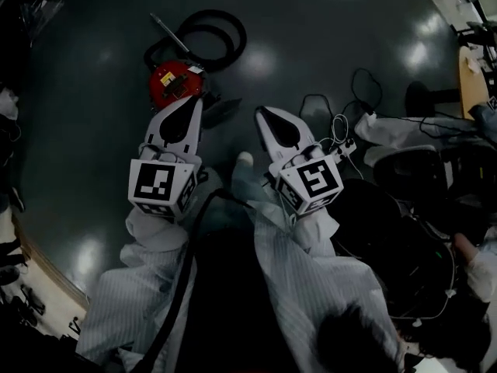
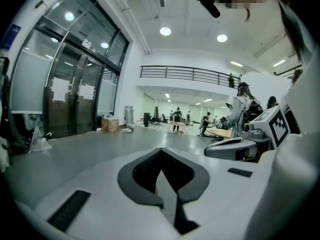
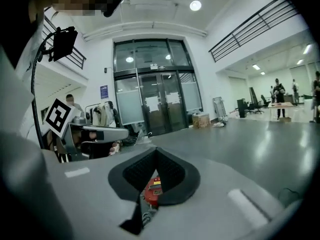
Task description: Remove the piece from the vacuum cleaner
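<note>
A red vacuum cleaner sits on the dark floor, with its black hose coiled behind it and a metal wand lying at the hose's left. My left gripper hangs just right of the red body, jaws shut and empty. My right gripper is further right, apart from the vacuum, also shut and empty. In the right gripper view the red body shows through the slit below the shut jaws. The left gripper view looks out over the hall floor.
Loose cables and a power strip lie on the floor to the right, beside a dark chair and a desk. Glass doors stand ahead. A cardboard box and distant people are far across the hall.
</note>
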Available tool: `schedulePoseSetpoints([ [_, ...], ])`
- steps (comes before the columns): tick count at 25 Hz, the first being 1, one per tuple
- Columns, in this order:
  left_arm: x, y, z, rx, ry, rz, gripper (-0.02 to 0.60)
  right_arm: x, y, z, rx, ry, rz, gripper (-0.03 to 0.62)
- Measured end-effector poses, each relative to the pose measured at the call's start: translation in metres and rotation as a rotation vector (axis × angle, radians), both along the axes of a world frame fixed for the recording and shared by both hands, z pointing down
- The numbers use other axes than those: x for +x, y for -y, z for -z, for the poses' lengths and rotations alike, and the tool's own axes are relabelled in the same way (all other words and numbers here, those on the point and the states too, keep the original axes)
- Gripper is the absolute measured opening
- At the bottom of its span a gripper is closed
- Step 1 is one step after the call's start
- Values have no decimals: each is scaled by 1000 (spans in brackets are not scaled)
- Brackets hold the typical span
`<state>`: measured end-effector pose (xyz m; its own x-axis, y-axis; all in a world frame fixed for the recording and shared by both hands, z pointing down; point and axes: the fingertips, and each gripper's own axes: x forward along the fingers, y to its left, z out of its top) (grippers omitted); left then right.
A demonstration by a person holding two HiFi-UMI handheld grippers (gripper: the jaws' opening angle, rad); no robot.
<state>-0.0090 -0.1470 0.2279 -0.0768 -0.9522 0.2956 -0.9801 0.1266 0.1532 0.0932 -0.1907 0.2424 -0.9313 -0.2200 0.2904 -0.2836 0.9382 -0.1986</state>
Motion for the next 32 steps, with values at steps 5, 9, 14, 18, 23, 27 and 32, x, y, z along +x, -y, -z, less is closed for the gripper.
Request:
schedulePoseSetpoints([
  [5,-13,-4,-47,-114,-13,145,3,-27,23,-39,-52,-47,200,2],
  [9,-32,-10,-106,-232,-18,166,3,-64,19,-92,-28,-129,369,2],
  [14,-39,-3,-203,-411,-4,49,3,-101,16,-177,15,-231,547,5],
  [18,-38,3,-290,-560,16,-58,5,-117,16,-267,47,-360,685,26],
  [23,-35,13,-401,-678,-1,-130,42,-114,21,-384,122,-531,891,63],
  [27,-39,6,-479,-774,37,-178,147,-108,14,-468,222,-655,1068,130],
  [32,-29,0,-557,-877,155,-258,196,-106,7,-537,323,-716,1190,173],
])
